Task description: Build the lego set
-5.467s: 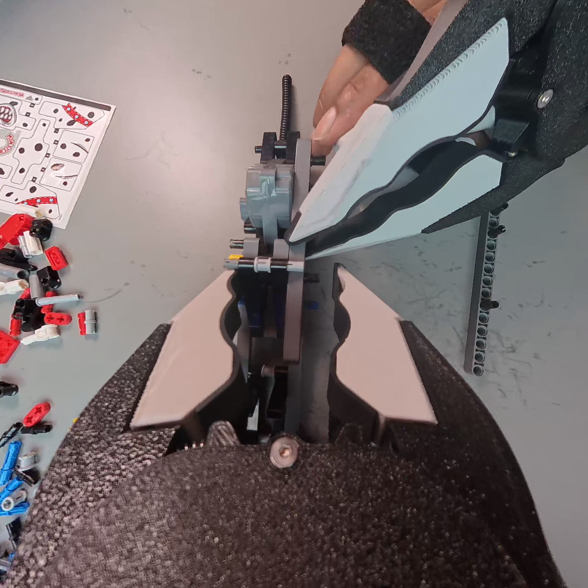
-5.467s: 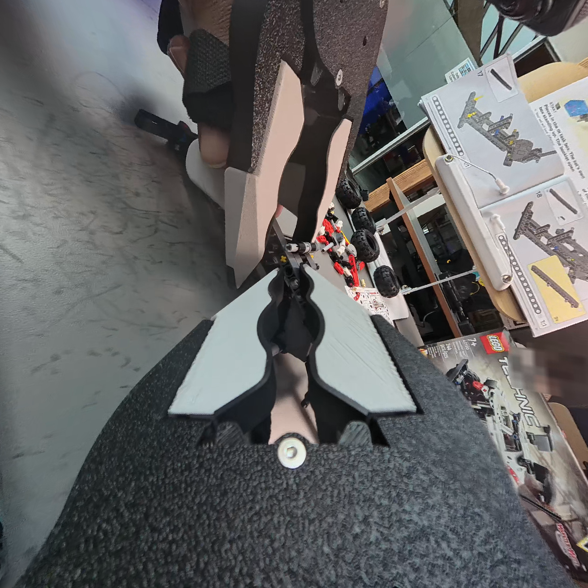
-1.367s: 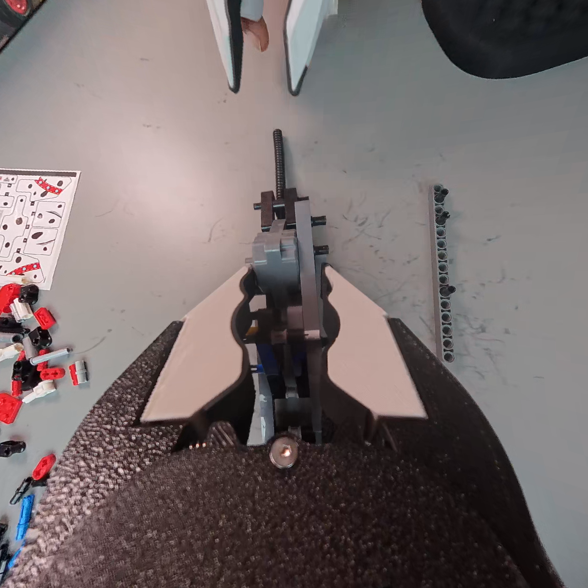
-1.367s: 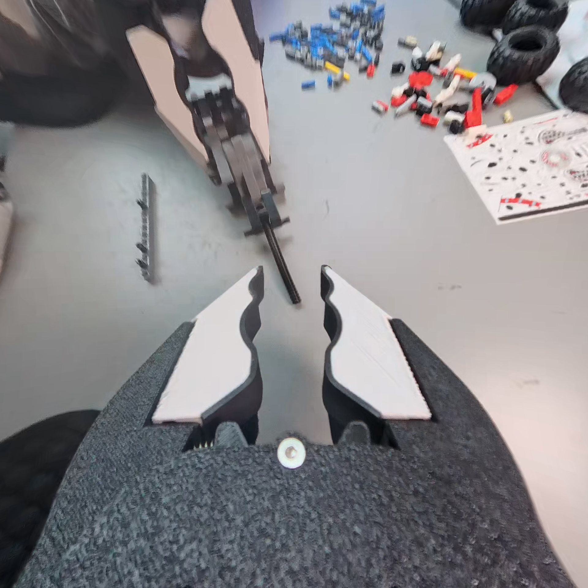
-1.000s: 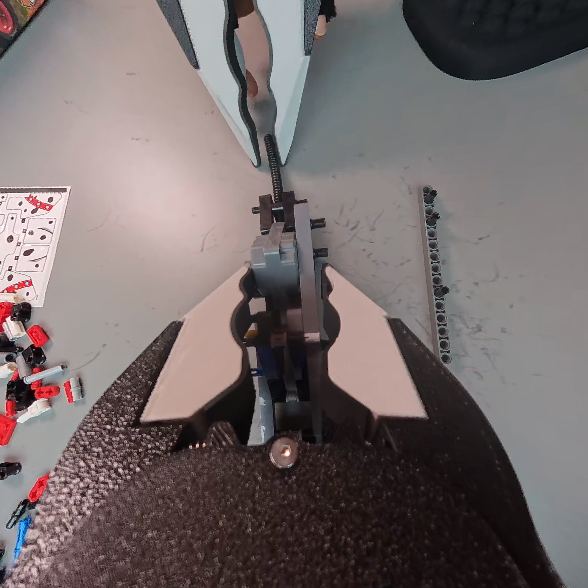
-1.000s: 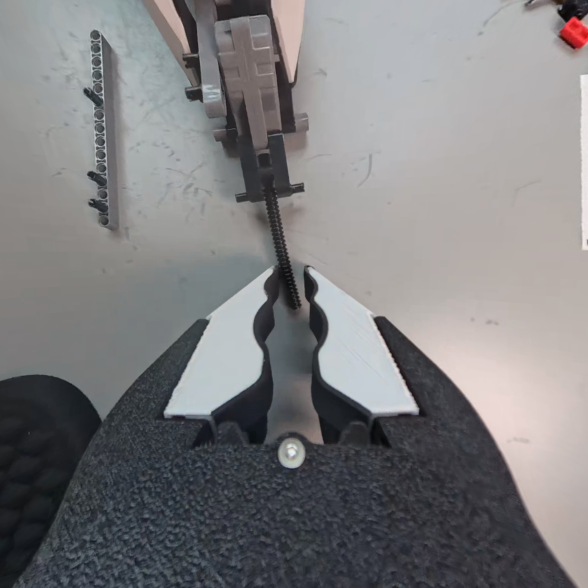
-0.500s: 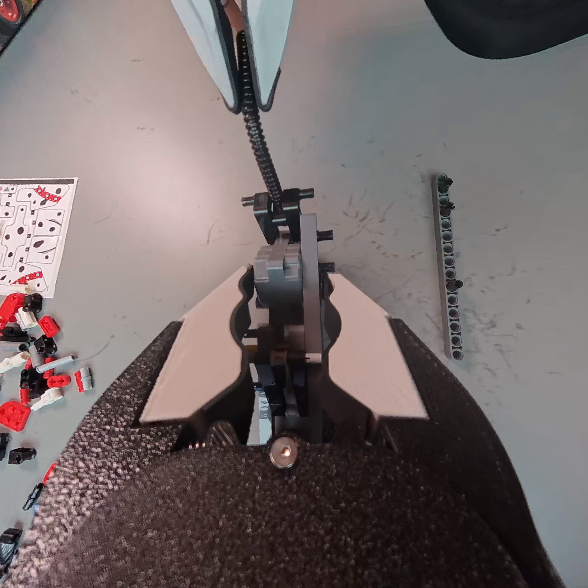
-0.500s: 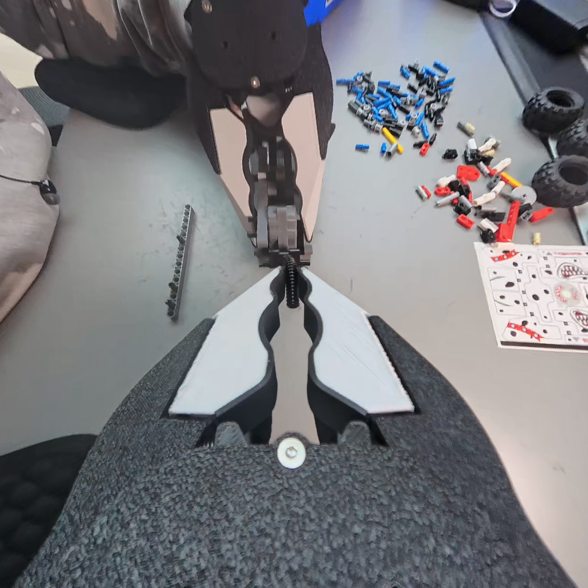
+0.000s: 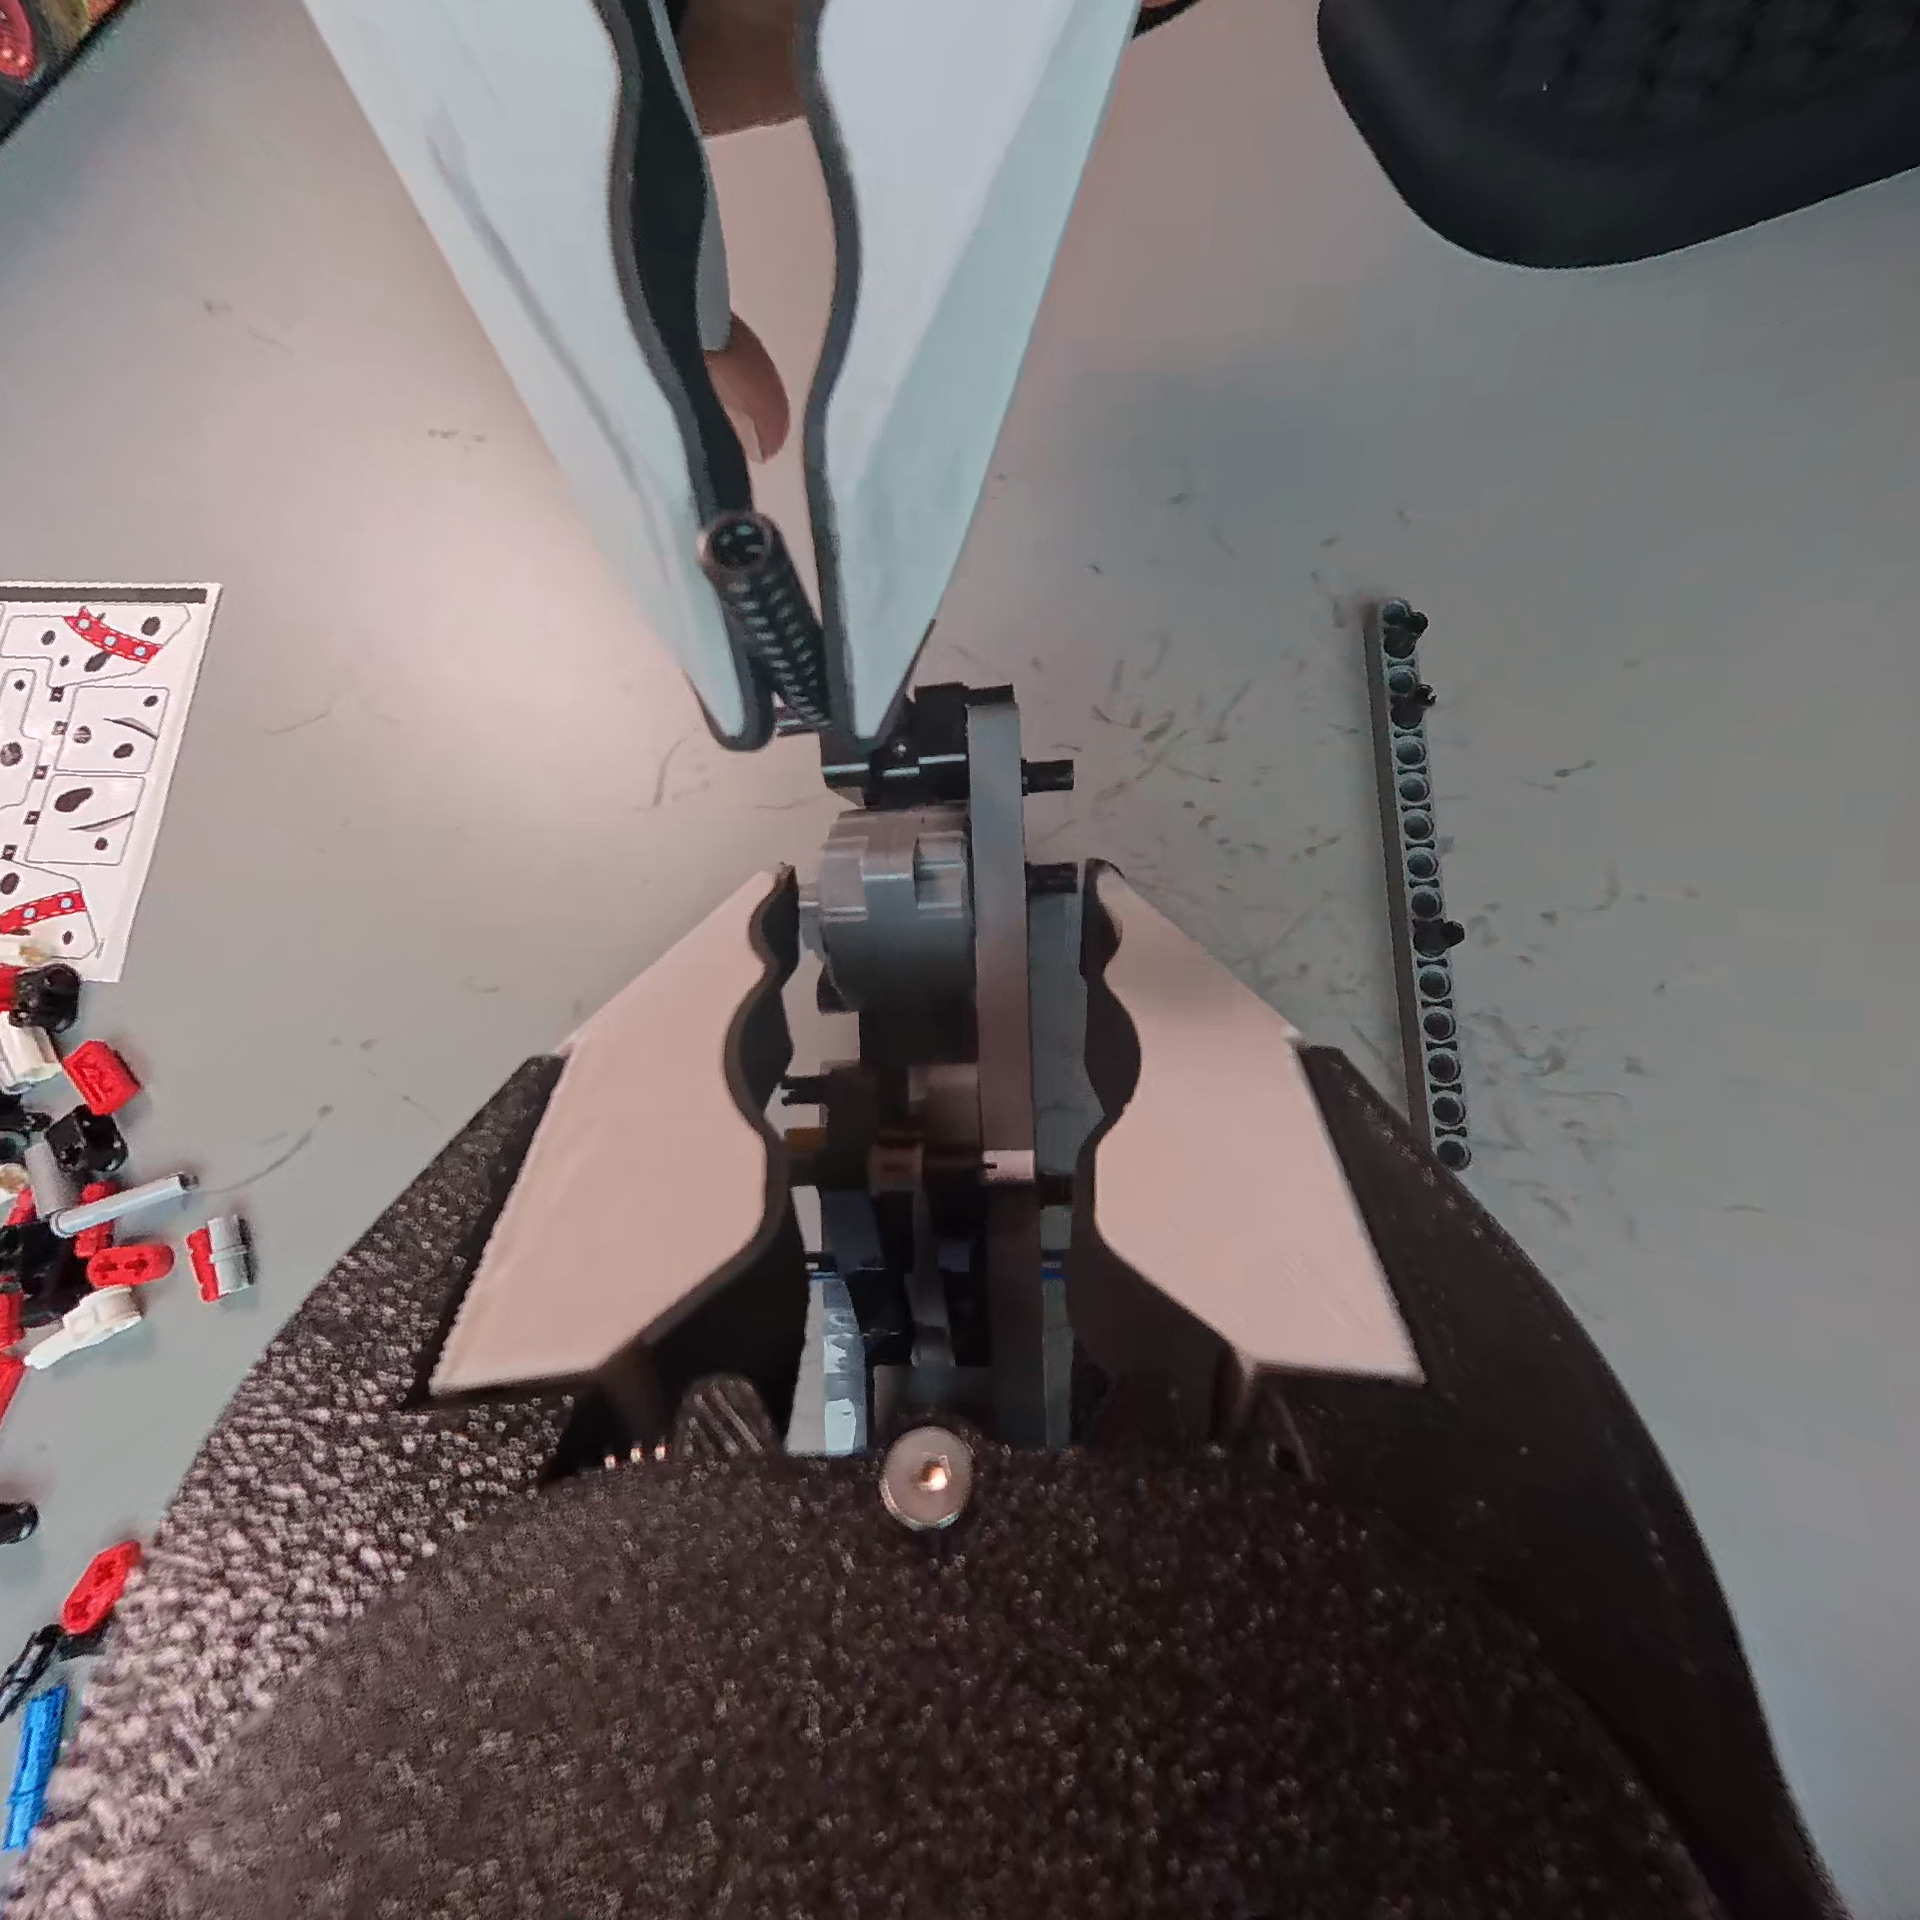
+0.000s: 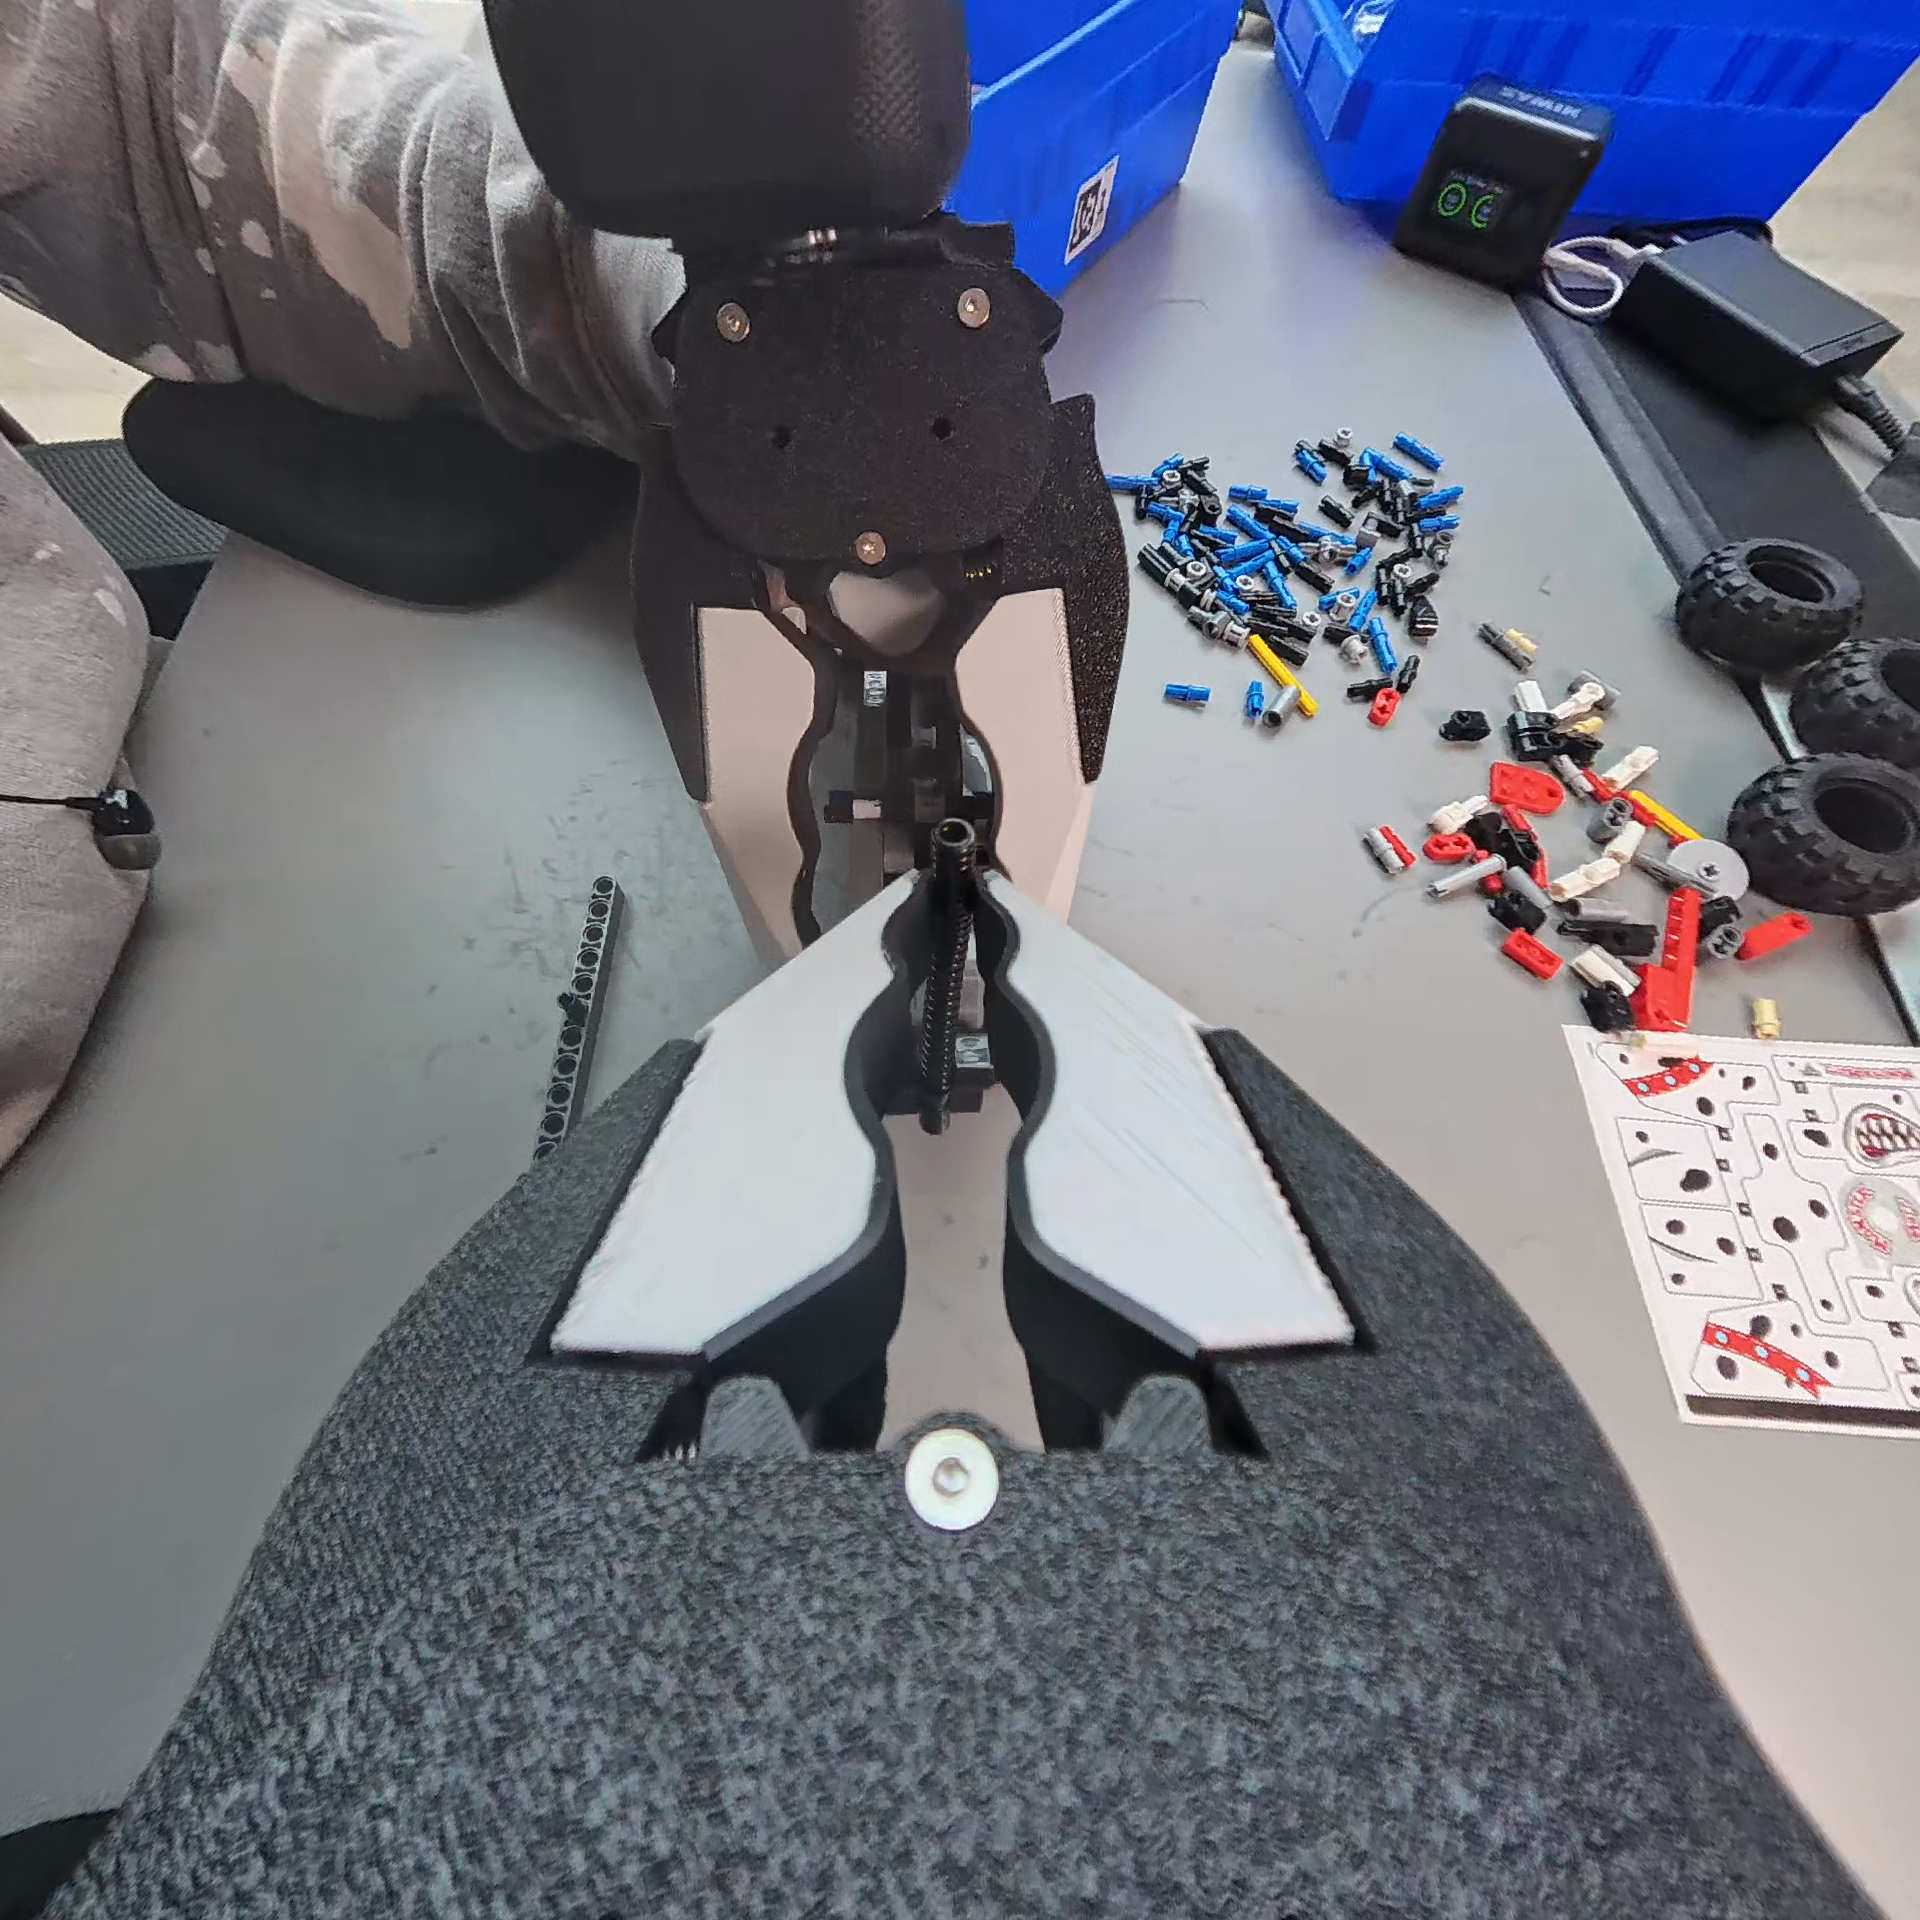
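The left gripper (image 9: 940, 883), with pale beige fingers set in a black textured body, is clamped on a partly built grey and black Lego assembly (image 9: 925, 966) whose dark grey beams and round grey block fill the gap between the fingers; the assembly is held above the grey scuffed table (image 9: 1558, 520) and points away towards the far side. From its far end a black ribbed flexible rod (image 9: 774, 634) sticks out and bends up, and the right gripper (image 10: 951, 883), with pale grey fingers, is closed on this rod: in the right wrist view the rod (image 10: 948, 977) runs up the narrow gap between the fingertips, with its round open end standing just past them. The two grippers face each other, tips nearly touching. In the left wrist view a long thin grey beam with holes and black pins (image 9: 1418, 883) lies flat on the table to the right, well apart from the assembly, and a white sticker sheet with red and black shapes (image 9: 88, 769) lies at the left edge, with a scatter of small red, black and white pieces (image 9: 83, 1226) near it. In the right wrist view a heap of small blue and black pins (image 10: 1299, 551) lies on the far right, three black knobbly tyres (image 10: 1829, 758) stand at the right edge, and blue plastic bins (image 10: 1091, 114) stand at the far side.
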A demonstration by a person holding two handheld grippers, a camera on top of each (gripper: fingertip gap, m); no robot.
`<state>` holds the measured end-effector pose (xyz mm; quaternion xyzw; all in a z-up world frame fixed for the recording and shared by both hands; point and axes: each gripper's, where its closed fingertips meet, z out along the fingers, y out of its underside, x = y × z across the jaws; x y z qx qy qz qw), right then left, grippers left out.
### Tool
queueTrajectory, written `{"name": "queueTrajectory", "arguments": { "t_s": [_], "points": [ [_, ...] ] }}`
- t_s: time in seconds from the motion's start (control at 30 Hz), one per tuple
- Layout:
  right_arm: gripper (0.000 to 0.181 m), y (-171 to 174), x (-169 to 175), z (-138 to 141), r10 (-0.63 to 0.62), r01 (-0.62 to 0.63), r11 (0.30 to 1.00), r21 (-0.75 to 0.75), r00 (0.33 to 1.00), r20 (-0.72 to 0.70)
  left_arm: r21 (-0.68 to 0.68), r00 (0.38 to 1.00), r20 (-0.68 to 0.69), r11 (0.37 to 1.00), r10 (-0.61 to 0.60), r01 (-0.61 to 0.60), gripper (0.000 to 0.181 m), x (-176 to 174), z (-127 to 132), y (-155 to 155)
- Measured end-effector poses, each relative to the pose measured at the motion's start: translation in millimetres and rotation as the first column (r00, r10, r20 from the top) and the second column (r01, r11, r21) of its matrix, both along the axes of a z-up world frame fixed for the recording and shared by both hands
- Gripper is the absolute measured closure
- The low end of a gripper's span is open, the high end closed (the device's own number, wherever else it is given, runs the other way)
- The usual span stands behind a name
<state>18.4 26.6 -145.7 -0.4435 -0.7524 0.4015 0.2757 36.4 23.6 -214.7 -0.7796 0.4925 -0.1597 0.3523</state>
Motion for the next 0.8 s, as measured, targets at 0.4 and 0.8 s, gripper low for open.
{"name": "queueTrajectory", "arguments": {
  "t_s": [0.4,0.8],
  "points": [
    [0.174,1.4,0.9,2.0,-0.023,0.02,0.998,-0.065,0.998,-0.054,-0.108,0.988,0.145,0.994,0.044,-0.028,0.125,-0.8,17.1,2.0],
    [0.174,2.7,0.9,2.3,-0.032,0.026,0.996,-0.083,0.996,-0.078,-0.098,0.986,0.161,0.995,0.05,-0.034,0.13,1.0,21.3,2.9]
  ]
}}
